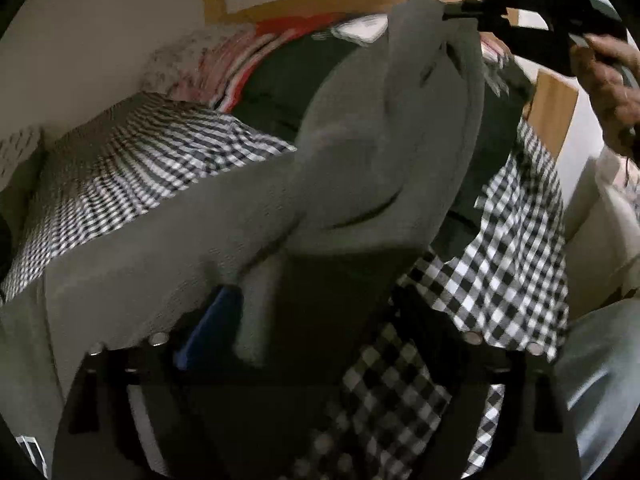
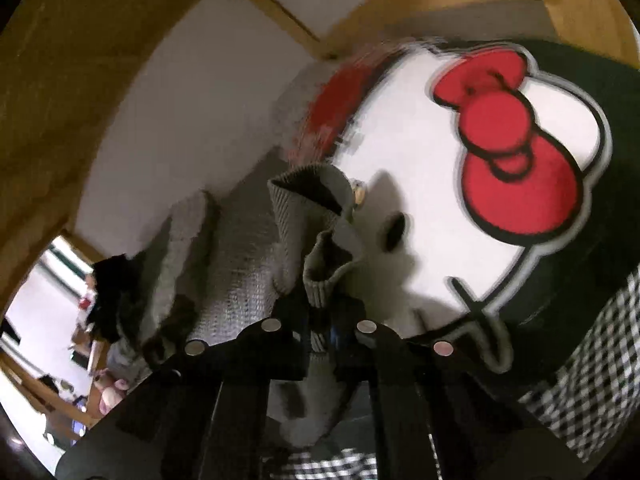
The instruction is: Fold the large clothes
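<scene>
A grey knit sweater (image 1: 360, 160) hangs stretched between my two grippers, lifted above a bed. My left gripper (image 1: 280, 312) is shut on a thick fold of its lower part; a blue finger pad (image 1: 208, 328) shows beside the cloth. My right gripper (image 1: 456, 10) is at the upper right of the left wrist view, shut on the sweater's top edge. In the right wrist view my right gripper (image 2: 320, 320) pinches the ribbed grey cuff or hem (image 2: 320, 256), which bunches up between the fingers.
Below lies a black-and-white checked cloth (image 1: 512, 240) and a dark green garment with a white cat face and red bow (image 2: 500, 140). A striped red and white fabric (image 1: 240, 60) lies farther back. Wooden frame (image 1: 552, 108) and white wall stand behind.
</scene>
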A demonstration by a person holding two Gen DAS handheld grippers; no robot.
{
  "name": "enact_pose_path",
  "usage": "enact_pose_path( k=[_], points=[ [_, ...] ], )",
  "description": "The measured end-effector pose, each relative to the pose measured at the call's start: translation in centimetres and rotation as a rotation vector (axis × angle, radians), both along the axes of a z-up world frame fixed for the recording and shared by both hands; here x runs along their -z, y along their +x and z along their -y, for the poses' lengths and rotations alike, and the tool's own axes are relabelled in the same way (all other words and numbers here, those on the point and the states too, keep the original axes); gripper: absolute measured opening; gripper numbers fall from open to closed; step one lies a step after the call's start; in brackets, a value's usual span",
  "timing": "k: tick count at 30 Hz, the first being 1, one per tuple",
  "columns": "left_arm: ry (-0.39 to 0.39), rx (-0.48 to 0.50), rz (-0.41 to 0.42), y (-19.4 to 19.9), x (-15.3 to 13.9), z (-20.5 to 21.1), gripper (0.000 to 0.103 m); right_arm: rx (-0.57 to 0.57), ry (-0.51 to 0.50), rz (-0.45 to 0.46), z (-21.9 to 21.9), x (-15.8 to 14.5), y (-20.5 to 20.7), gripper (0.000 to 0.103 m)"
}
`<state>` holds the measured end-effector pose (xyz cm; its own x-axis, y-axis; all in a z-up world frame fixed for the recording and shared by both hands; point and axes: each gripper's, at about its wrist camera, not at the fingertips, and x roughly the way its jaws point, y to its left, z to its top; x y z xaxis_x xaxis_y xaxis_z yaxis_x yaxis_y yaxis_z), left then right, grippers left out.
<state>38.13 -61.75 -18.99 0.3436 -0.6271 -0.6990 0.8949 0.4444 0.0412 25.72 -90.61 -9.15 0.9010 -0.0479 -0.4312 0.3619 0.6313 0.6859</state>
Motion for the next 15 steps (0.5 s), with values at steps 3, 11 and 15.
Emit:
enact_pose_path(
  k=[3, 11, 15],
  points=[
    [-0.023, -0.027, 0.036, -0.3, -0.3, -1.6, 0.090, -0.035, -0.011, 0.055, -1.9, -2.0, 0.4, 0.007],
    [0.007, -0.062, 0.041, -0.2, 1.2, -4.5, 0.091, -0.176, -0.046, 0.151, -7.3, -7.4, 4.1, 0.007],
    [-0.009, -0.086, 0.043, -0.1, 1.0, -5.6, 0.091, -0.252, -0.093, 0.137, -10.8, -9.3, 6.3, 0.007]
  ],
)
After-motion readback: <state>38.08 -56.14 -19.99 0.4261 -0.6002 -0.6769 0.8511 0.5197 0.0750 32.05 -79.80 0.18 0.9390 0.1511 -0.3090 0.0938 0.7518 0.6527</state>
